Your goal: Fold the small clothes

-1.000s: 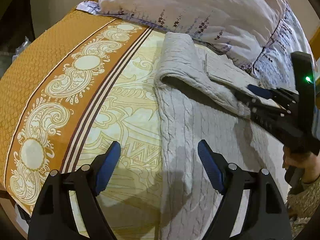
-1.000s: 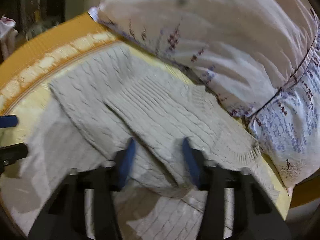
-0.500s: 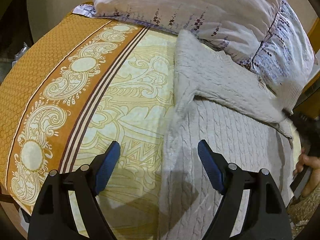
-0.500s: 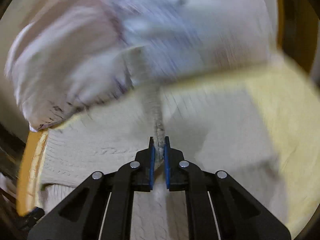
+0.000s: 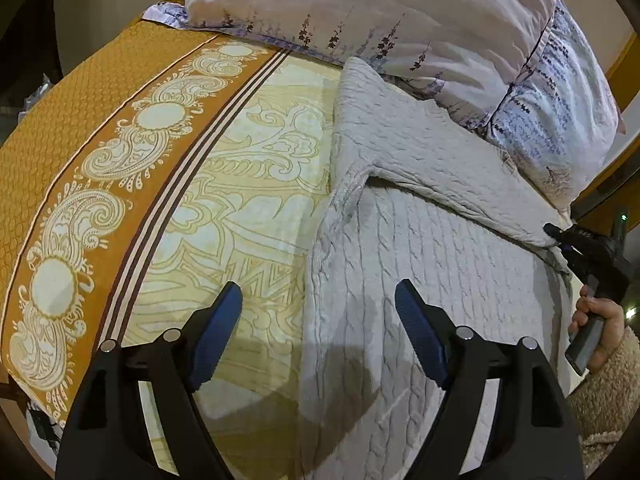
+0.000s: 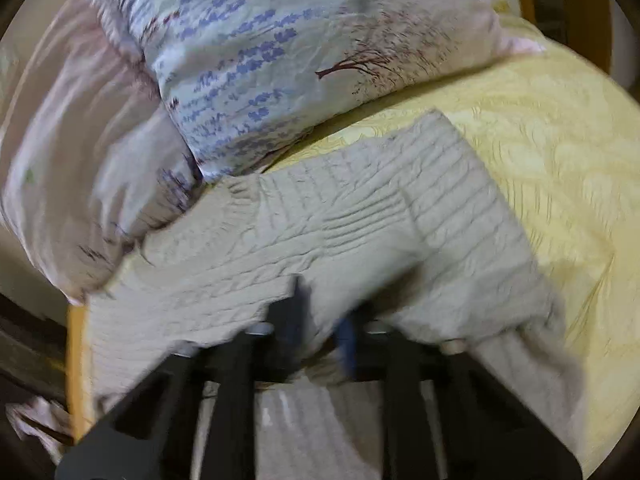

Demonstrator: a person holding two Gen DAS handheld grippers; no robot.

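- The grey knit sweater (image 5: 432,264) lies flat on the bed, on the yellow and orange bedspread (image 5: 224,184), with its top part against the pillows (image 5: 400,20) at the head of the bed.
- One sleeve (image 5: 440,164) is laid across the body of the sweater, from the shoulder on the left side toward the right edge of the bed.
- The left gripper (image 5: 318,328) hovers over the left side edge of the sweater, near the foot end. Its jaws are wide open and hold nothing.
- The right gripper (image 6: 320,332) is at the end of the sleeve, at the right side of the sweater. This view is blurred; the jaws seem a little apart with knit between them, but I cannot tell if they grip it.
- My judgement: the step in hand is to fold the sleeve inward over the body.
- To do it well, the sleeve should lie straight and flat, with its cuff inside the outline of the body, before it is let go.
- The left gripper could press the left side edge down, so the thick knit does not slide or bunch on the bedspread.
- The pillows touch the collar area, so a pull toward the foot end may give more room for later folds.
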